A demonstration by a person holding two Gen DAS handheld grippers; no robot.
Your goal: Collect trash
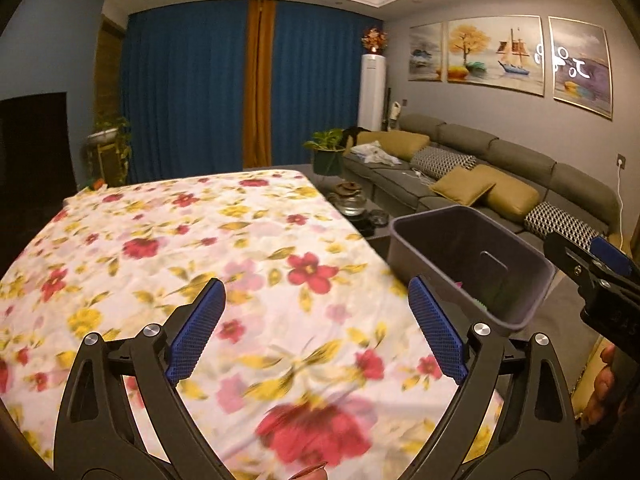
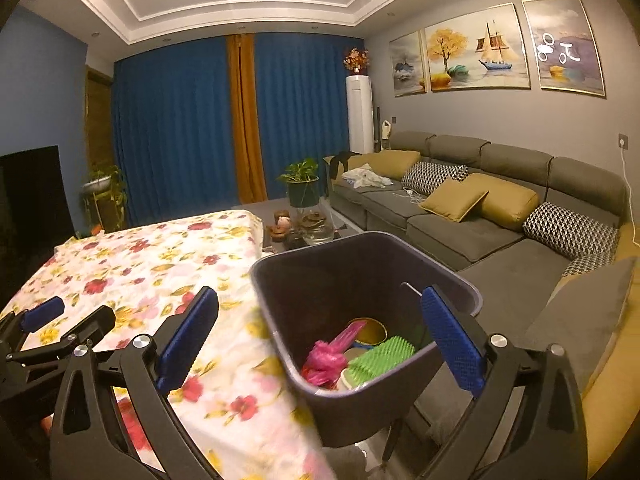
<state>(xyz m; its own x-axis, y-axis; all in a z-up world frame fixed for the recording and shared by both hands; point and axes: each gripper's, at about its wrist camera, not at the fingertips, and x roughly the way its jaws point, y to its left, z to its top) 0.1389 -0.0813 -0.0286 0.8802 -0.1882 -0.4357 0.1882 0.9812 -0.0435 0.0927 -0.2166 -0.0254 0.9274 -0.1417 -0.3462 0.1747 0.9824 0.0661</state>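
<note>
A dark grey trash bin [image 2: 360,412] stands off the right edge of a table under a floral cloth [image 2: 152,256]. Inside the bin lie a pink plastic bag [image 2: 328,356], a green spiky piece [image 2: 380,356] and a round yellow lid [image 2: 372,330]. My right gripper [image 2: 319,294] is open and hangs above the bin's near rim, nothing between its blue pads. My left gripper [image 1: 316,284] is open over the floral cloth [image 1: 240,240], also holding nothing. In the left wrist view, the bin [image 1: 420,252] is on the right, with my right gripper [image 1: 584,250] beyond it.
A grey corner sofa [image 2: 480,224] with cushions runs along the right wall. A low coffee table with a tea set [image 2: 304,228] and a potted plant [image 2: 302,184] stands beyond the bin. A dark TV [image 2: 32,200] is at the far left. A hand [image 1: 604,384] shows at the right edge.
</note>
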